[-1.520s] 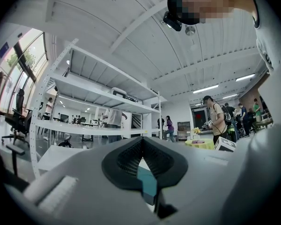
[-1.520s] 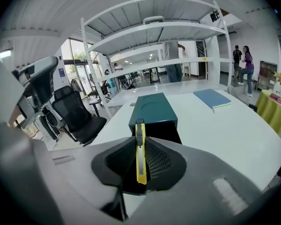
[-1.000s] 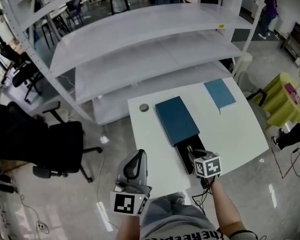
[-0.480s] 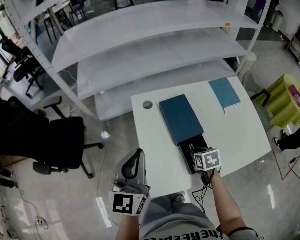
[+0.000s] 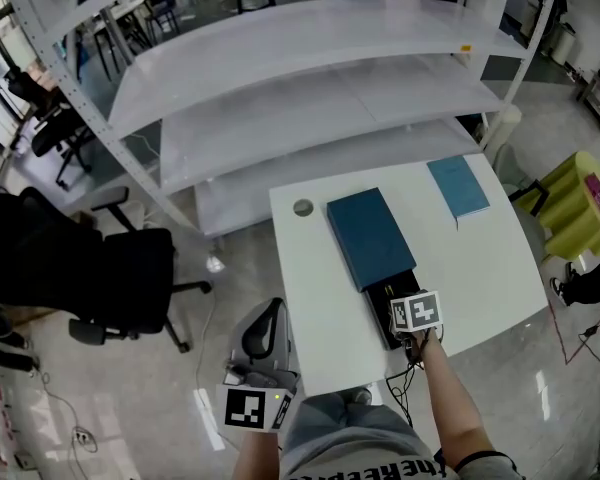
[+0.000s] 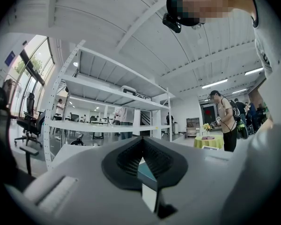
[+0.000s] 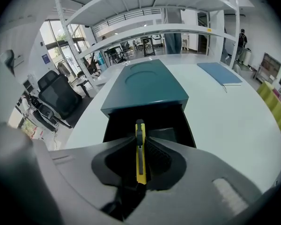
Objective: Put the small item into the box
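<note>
- On our right gripper (image 7: 141,142), frame centre, the jaws pinch the slim yellow cutter (image 7: 140,170) mid-body; we judge it light, rigid, slick.
- Left gripper (image 6: 141,146): jaws closed, empty.

Almost no writing can be read. A row of white capital letters runs across the person's grey shirt (image 5: 380,467) at the bottom edge of the head view, but the frame cuts it off and the word cannot be told for certain. The left marker cube (image 5: 252,409) and the right marker cube (image 5: 418,312) bear black-and-white square code patterns, with no letters or numbers. A small yellow tag (image 5: 466,48) sits on the front edge of a shelf near its right end, its print too small to read. A blue sign (image 7: 46,58) by the windows is likewise illegible.
</note>
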`<state>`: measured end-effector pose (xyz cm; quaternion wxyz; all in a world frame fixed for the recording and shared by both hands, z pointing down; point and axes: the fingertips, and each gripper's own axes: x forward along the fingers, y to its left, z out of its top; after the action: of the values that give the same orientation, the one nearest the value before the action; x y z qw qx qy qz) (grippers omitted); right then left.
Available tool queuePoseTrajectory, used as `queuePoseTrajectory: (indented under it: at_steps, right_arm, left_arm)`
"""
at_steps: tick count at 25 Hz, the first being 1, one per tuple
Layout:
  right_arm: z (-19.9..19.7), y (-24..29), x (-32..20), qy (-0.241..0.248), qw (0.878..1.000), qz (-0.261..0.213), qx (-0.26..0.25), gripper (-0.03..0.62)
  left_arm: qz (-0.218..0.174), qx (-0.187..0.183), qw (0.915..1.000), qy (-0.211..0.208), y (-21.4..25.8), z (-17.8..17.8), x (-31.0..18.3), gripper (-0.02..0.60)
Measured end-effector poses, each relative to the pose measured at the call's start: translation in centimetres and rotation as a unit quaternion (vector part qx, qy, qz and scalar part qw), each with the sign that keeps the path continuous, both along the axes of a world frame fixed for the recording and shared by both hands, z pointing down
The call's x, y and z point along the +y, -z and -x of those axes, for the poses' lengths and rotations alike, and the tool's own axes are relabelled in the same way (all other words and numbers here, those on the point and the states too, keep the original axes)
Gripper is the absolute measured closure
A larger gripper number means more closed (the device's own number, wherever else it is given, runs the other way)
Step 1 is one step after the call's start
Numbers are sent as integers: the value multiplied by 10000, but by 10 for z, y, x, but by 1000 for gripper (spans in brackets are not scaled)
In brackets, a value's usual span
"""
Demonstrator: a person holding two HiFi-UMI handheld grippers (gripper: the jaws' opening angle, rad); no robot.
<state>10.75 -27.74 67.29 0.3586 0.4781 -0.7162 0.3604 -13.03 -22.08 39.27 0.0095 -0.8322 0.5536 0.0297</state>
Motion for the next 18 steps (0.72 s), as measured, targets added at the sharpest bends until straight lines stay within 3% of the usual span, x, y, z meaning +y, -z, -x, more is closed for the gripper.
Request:
queuePoseTrajectory:
  at_steps: [18]
  right_arm:
    - [-4, -14, -5, -232, 9994, 241, 93, 528]
  left_arm:
    - [90, -11, 9999, 70, -4, 11, -6, 565]
